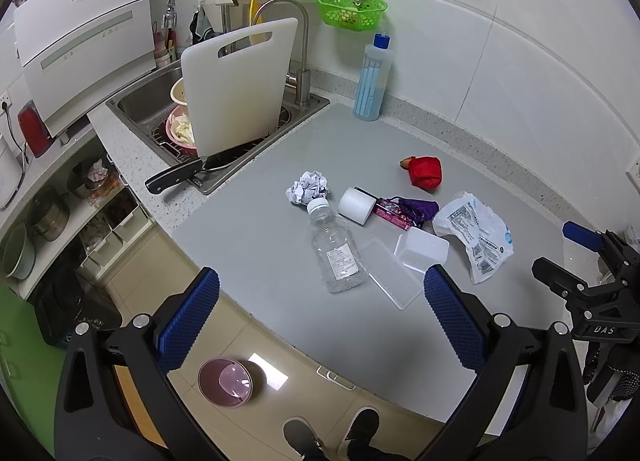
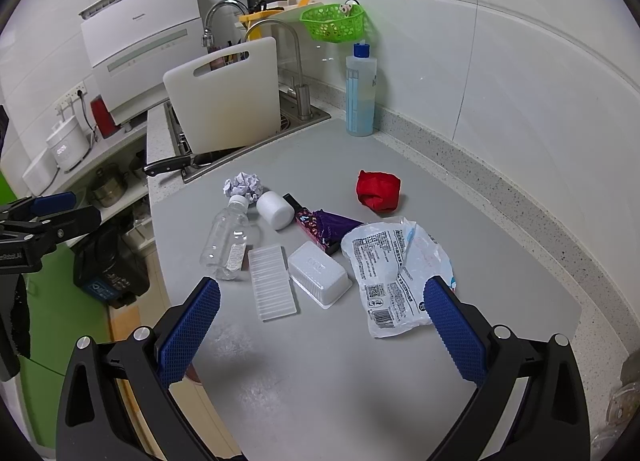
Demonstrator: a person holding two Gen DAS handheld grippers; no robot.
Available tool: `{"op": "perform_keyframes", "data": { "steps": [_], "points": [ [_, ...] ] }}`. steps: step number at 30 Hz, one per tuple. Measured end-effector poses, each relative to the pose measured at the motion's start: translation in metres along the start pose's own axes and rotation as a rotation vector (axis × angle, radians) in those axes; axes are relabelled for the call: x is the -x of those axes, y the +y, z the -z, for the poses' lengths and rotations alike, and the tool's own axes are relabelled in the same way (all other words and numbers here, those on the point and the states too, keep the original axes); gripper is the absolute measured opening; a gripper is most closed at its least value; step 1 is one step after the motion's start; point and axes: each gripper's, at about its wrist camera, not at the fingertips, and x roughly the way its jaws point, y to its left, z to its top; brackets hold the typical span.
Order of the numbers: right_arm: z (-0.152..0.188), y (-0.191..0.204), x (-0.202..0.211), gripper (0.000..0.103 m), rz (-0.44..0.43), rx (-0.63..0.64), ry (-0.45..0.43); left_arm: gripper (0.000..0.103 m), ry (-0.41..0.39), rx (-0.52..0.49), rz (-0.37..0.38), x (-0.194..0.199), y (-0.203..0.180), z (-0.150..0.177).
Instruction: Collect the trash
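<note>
1. Left gripper [image 1: 322,307]: jaws spread wide and empty, held above the near edge of the grey mat [image 1: 256,229]; its blue pads [image 1: 188,325] frame the bottle and the flat lid
2. Sink [image 1: 132,101], far left: a white cutting board [image 1: 240,85] leans upright in it; a black-handled knife [image 1: 174,177] lies across the sink's front rim, handle pointing left toward the counter edge
3. Crumpled paper ball [image 1: 308,187]: rests on the mat just behind the bottle cap
4. Clear plastic bottle [image 1: 336,249]: lies on its side, long axis running front to back, white cap pointing away toward the paper ball
5. White roll [image 1: 357,205]: on its side just right of the bottle cap, flat end facing the camera
6. Flat clear lid [image 1: 390,275]: lies beside the bottle base, long axis slanting toward the near right; a white tray [image 1: 422,249] sits upside down touching its far end
7. Purple wrapper [image 1: 404,211]: behind the tray, long axis running left to right
8. Red crumpled item [image 1: 425,173]: well apart, toward the back of the mat
9. White printed plastic bag [image 1: 476,233]: flattened, right of the tray
10. Right gripper [image 2: 322,307]: jaws wide and empty above the mat, right pad [image 2: 456,329] over the bag's near corner
11. Blue-capped squeeze bottle [image 1: 372,81]: upright at the back wall
</note>
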Motion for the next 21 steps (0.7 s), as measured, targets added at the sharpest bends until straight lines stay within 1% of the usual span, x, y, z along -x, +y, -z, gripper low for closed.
{"op": "perform_keyframes", "data": {
  "steps": [14,18,19,21],
  "points": [
    [0.003,-0.001,-0.004,0.098,-0.001,0.001,0.006,0.100,0.005,0.010,0.008,-0.001,0.002,-0.003],
    [0.004,-0.004,-0.008,0.098,-0.004,-0.003,0.014,0.100,-0.005,0.012,0.016,-0.009,0.002,-0.004],
    [0.005,-0.004,-0.009,0.098,-0.004,-0.003,0.018,0.100,-0.001,0.018,0.026,-0.013,0.003,-0.005],
    [0.006,-0.006,-0.012,0.098,-0.005,-0.001,0.026,0.100,0.010,0.025,0.019,-0.023,0.002,-0.008]
  ]
}}
